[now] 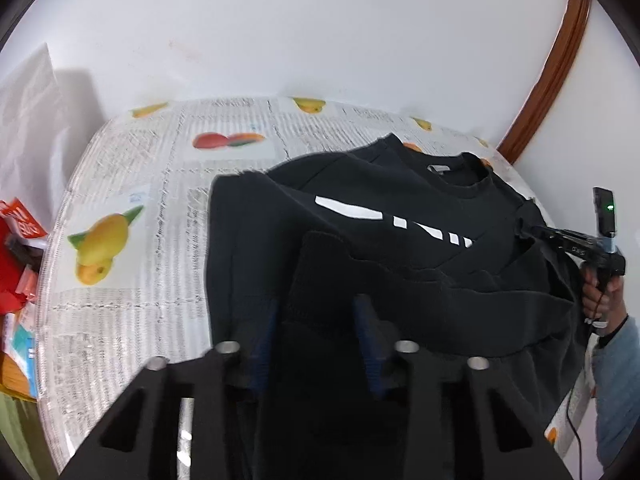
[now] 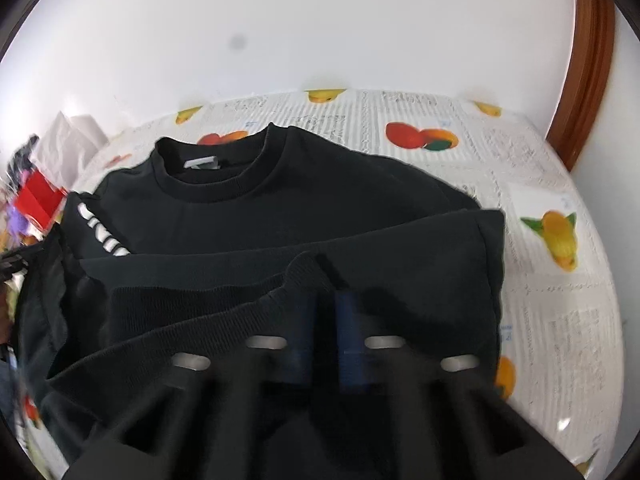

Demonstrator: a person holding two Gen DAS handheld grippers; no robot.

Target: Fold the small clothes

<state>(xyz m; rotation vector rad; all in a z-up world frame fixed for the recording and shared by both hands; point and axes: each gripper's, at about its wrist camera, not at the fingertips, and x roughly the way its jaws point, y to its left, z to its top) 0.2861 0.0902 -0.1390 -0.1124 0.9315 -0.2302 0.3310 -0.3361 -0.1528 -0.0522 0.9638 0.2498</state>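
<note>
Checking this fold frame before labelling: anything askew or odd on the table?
Nothing damaged or spilled. The black sweatshirt lies half folded on the fruit-print table cover, its ribbed hem bunched and uneven, partly hiding the white chest print. Loose red packaging clutters the table's far-left edge.

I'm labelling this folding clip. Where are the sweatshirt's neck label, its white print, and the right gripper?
neck label (image 2: 202, 163): right wrist view, its middle.
white print (image 1: 348, 208): left wrist view, widest stripe.
right gripper (image 1: 528, 232): left wrist view, tips on cloth.

Nothing readable: white lettering on the black sweatshirt (image 1: 400, 216) is cut off, the tablecloth's (image 1: 132, 312) newsprint blurred.
</note>
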